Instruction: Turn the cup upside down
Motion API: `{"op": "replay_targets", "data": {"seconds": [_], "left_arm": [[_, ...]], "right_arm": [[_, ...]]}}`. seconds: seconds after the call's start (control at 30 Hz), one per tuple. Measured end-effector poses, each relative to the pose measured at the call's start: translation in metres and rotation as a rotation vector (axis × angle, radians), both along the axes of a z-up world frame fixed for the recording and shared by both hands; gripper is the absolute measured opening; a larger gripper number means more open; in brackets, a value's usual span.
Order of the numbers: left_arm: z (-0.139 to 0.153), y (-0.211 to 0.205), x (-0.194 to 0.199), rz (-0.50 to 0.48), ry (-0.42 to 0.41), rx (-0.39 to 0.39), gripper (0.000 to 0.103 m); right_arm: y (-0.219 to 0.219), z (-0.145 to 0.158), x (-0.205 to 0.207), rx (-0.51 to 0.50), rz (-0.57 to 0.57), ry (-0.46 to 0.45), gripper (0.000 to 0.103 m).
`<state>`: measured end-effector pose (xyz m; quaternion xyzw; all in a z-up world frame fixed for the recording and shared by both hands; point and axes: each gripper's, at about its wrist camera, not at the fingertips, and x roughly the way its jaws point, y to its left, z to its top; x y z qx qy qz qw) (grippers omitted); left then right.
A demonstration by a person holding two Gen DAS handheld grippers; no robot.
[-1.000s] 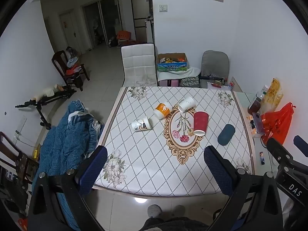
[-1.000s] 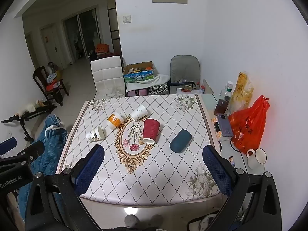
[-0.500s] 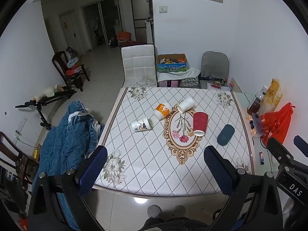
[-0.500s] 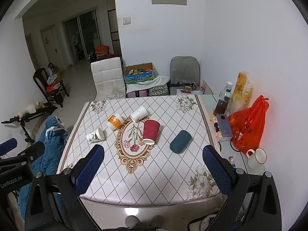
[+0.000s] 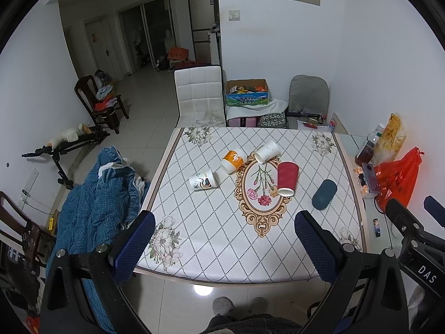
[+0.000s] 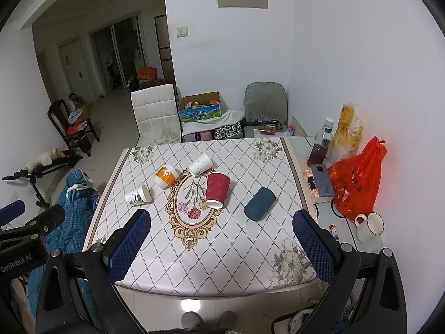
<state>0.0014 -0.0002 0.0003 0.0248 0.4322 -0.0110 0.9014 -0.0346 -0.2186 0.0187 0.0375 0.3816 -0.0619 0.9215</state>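
Note:
Several cups lie on their sides on the patterned table (image 5: 222, 245): a red cup (image 5: 287, 178), a dark blue cup (image 5: 324, 198), an orange cup (image 5: 233, 161), a white cup (image 5: 267, 151) and a printed white cup (image 5: 203, 183). In the right wrist view they show as red cup (image 6: 217, 190), dark blue cup (image 6: 260, 203), orange cup (image 6: 165, 176), white cup (image 6: 199, 164) and printed cup (image 6: 137, 194). My left gripper (image 5: 224, 246) and right gripper (image 6: 221, 246) are open and empty, held high above the table's near edge.
A side shelf (image 6: 325, 203) to the right holds a red plastic bag (image 6: 356, 178), a bottle (image 6: 319, 146), a phone (image 6: 322, 179) and a white mug (image 6: 370, 226). A blue blanket (image 5: 91, 208) lies left of the table. Chairs (image 5: 198, 97) stand behind it.

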Motion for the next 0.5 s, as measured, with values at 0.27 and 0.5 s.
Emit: {"op": "replay_targets", "data": {"seconds": [0.27, 0.5], "left_arm": [[0.0031, -0.0001, -0.0016, 0.000, -0.004, -0.001, 0.103], [0.0047, -0.0044, -0.0019, 0.000, -0.007, 0.001, 0.103]], "right_arm": [[-0.0004, 0.0003, -0.0017, 0.001, 0.001, -0.004, 0.103], [-0.0016, 0.0050, -0.0033, 0.001, 0.000, -0.008, 0.103]]}}
